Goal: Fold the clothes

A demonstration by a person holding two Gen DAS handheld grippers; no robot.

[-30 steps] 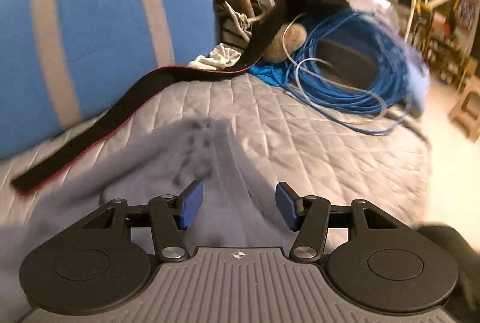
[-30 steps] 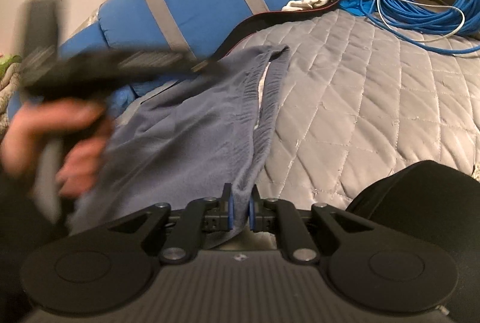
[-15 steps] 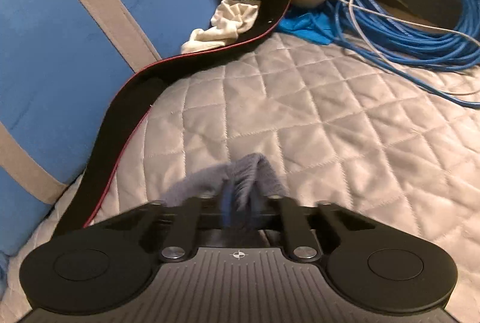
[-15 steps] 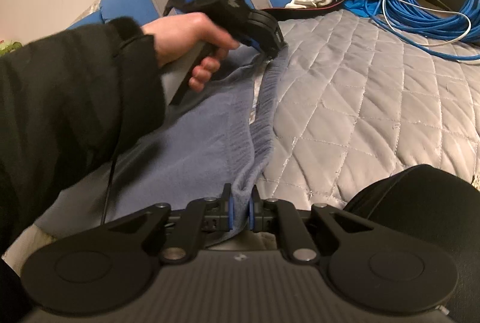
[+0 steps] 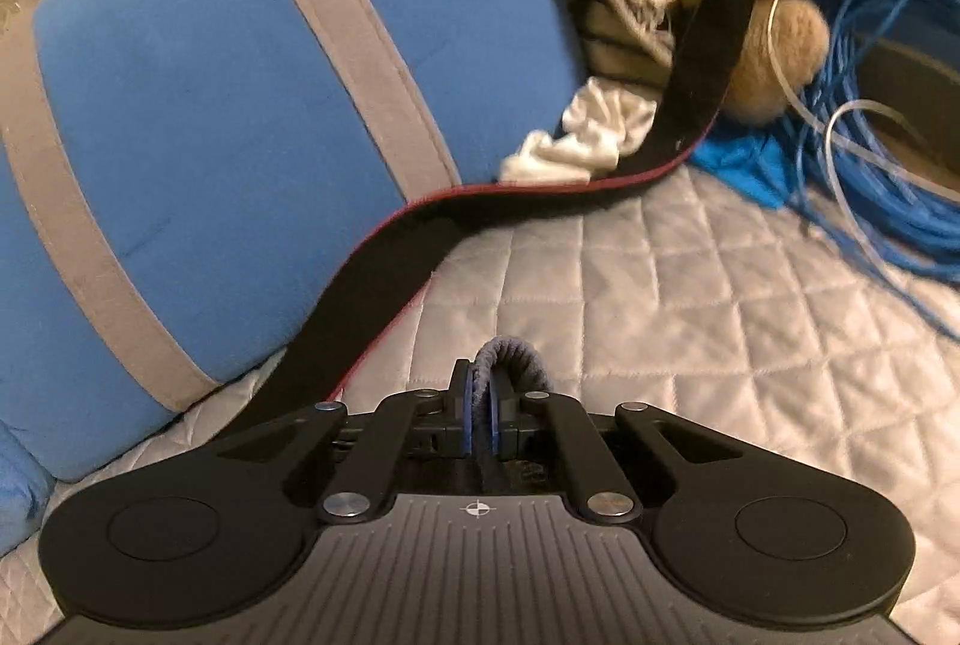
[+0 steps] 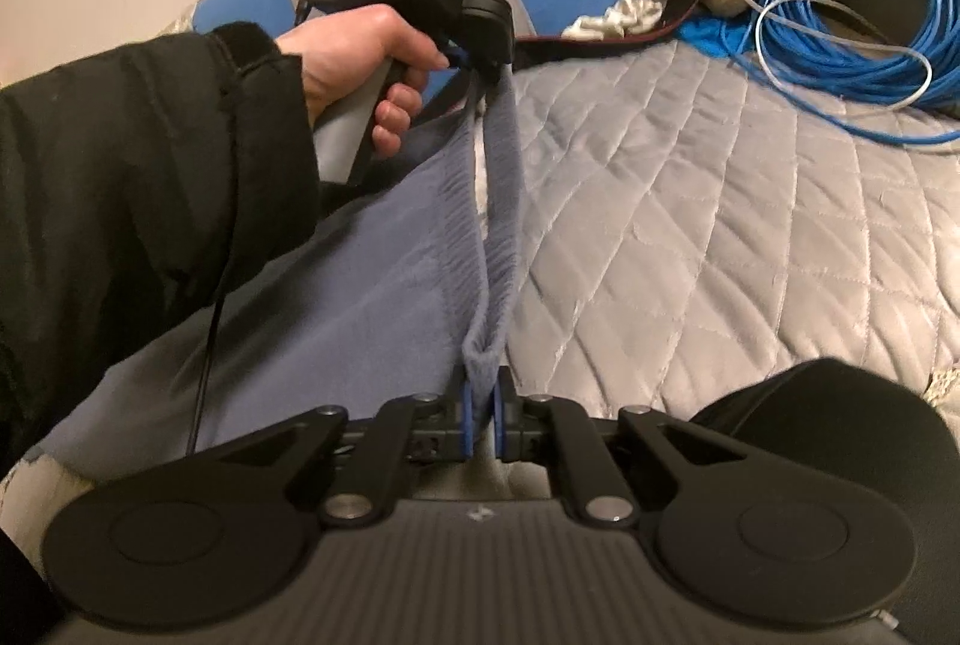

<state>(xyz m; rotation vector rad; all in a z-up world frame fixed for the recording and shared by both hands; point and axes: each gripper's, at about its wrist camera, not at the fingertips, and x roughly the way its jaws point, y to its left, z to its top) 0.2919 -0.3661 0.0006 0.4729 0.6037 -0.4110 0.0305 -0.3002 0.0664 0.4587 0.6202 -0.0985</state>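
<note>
Fleecy grey-blue garment, ribbed edge taut over quilted bedspread

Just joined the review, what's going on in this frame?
A person is folding a blue-grey fleece garment on a quilted bed cover. Each hand holds a tool: the left tool and the right tool are both shut on the ribbed waistband edge, which runs between them, lifted off the cover. No fold made yet.
</note>
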